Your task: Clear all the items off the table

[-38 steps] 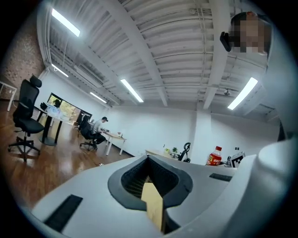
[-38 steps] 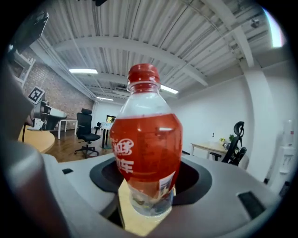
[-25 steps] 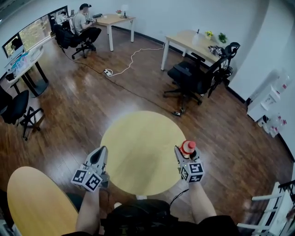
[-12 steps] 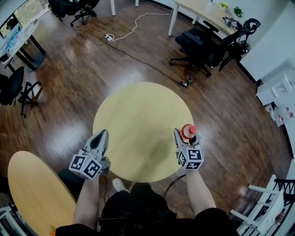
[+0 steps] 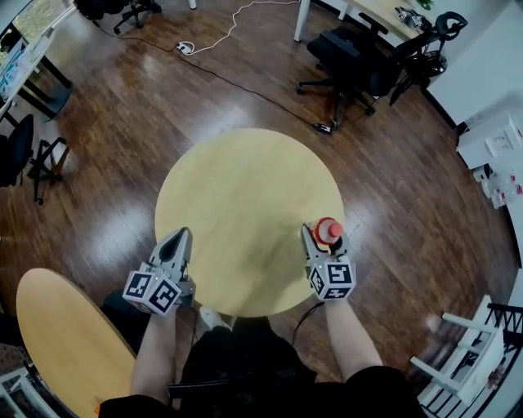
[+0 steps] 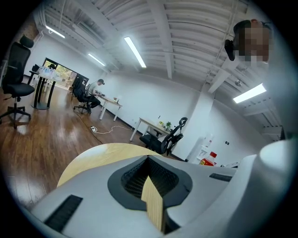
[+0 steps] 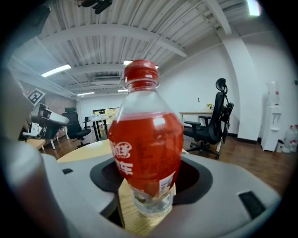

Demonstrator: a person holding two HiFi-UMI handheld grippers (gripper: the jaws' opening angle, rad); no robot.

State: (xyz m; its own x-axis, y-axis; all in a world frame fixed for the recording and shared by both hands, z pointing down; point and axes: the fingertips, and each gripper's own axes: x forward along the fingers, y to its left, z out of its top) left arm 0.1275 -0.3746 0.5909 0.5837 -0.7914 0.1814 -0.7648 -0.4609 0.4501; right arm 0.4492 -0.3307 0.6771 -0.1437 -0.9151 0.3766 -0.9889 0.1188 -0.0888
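Note:
A bottle of red drink with a red cap (image 5: 328, 230) stands upright between the jaws of my right gripper (image 5: 325, 238), over the right near rim of the round yellow table (image 5: 245, 188). In the right gripper view the bottle (image 7: 146, 148) fills the middle, and both jaws close against its lower part. My left gripper (image 5: 177, 241) hovers at the table's left near rim, shut with nothing in it. Its closed jaws (image 6: 150, 173) point across the table top (image 6: 93, 155). No other item is on the table.
A second round yellow table (image 5: 65, 343) sits at the lower left beside my left arm. Black office chairs (image 5: 355, 61) stand beyond the table, black stools (image 5: 20, 155) at the left, and a white rack (image 5: 470, 367) at the lower right. A white cable (image 5: 237, 20) lies on the wood floor.
The head view has tilted down and in, so the table sits higher in frame. Both grippers keep their places at the near rim, with the bottle still in the right one.

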